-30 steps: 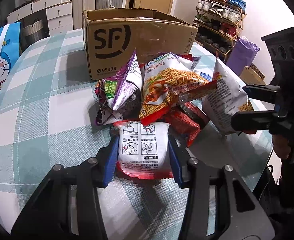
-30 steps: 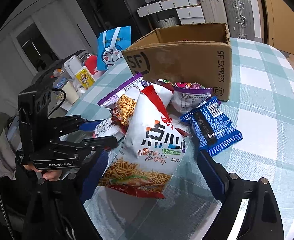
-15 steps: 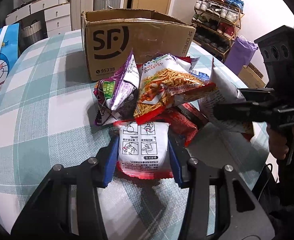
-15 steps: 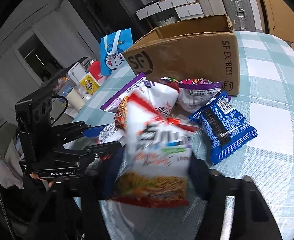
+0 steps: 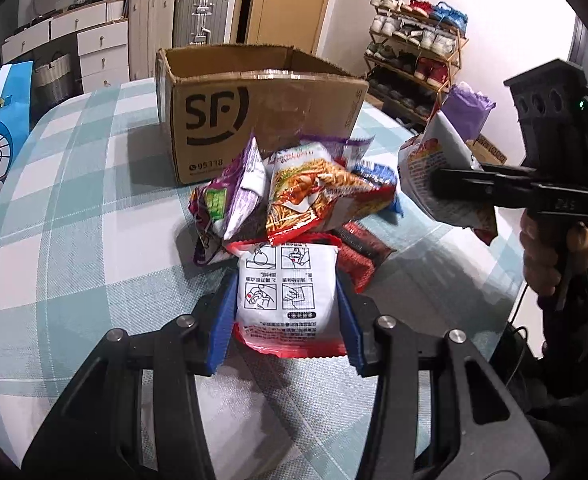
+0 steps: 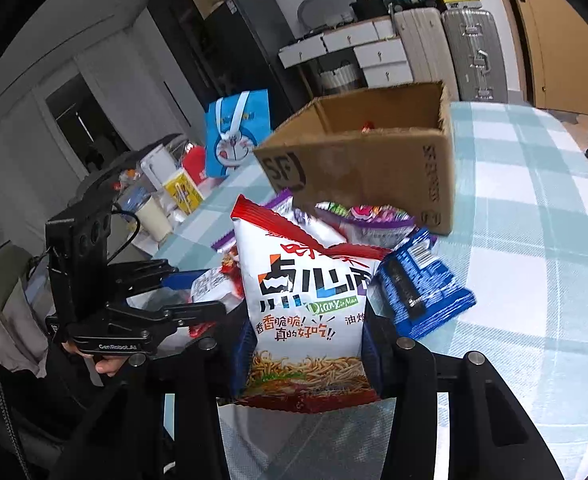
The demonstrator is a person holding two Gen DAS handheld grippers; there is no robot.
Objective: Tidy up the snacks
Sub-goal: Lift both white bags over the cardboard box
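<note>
Over the checked tablecloth [image 5: 74, 208], I am gripping a snack in each claw.

My left gripper [image 5: 288, 312] is clamping a white instruction-printed packet [image 5: 288, 286] lying at the near edge of the snack pile [image 5: 294, 196], in front of the open cardboard box [image 5: 254, 108]. My right gripper [image 6: 307, 356] is pinching a white-and-red noodle snack bag [image 6: 305, 300] and holding it up above the tablecloth, the blue packet [image 6: 421, 284] lying beside it.

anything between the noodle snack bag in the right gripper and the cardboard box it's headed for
Nothing visible blocks it. The noodle snack bag is clamped in the right gripper, lifted above the snack pile. The cardboard box beyond has its top open, facing the bag.
</note>
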